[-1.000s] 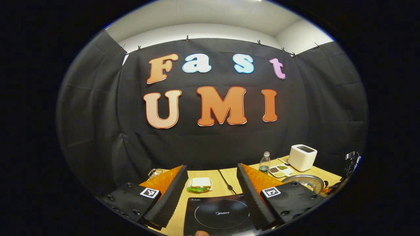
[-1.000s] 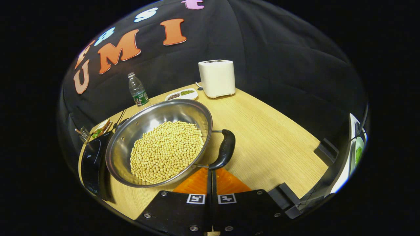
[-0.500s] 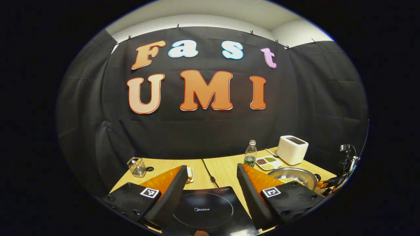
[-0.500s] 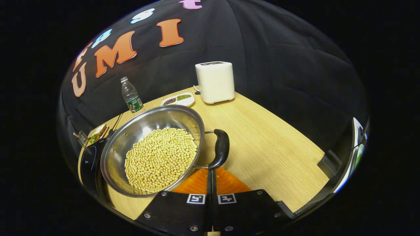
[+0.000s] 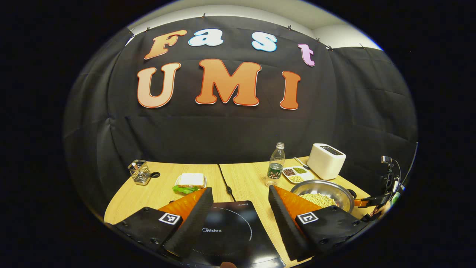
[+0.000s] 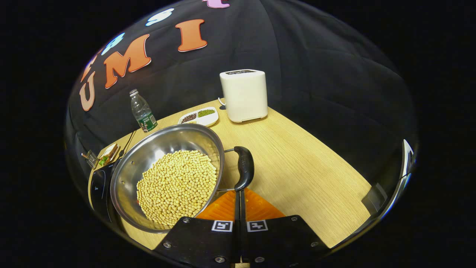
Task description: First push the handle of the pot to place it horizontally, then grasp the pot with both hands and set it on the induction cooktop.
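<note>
A steel pot (image 6: 148, 156) holding soybeans (image 6: 176, 186) stands on the wooden table (image 6: 297, 167). Its black side handle (image 6: 243, 167) faces me. My right gripper (image 6: 238, 192) is shut, with its tips against the near end of that handle. The black induction cooktop (image 6: 97, 186) lies just left of the pot. In the left gripper view, my left gripper (image 5: 240, 190) is open above the cooktop (image 5: 227, 230), nothing between its fingers. The pot (image 5: 322, 193) sits to its right, with the right gripper (image 5: 366, 203) beside it.
A white toaster (image 6: 243, 95), a dish of beans (image 6: 199, 116) and a water bottle (image 6: 142, 111) stand behind the pot. A sandwich plate (image 5: 189, 181), a wire basket (image 5: 138, 172) and the cooktop's cable (image 5: 225, 182) lie at the back left.
The right gripper has pushed the handle's end, and the pot has turned and slid slightly left in its view. The left gripper's view has tipped down, showing more table and cooktop.
</note>
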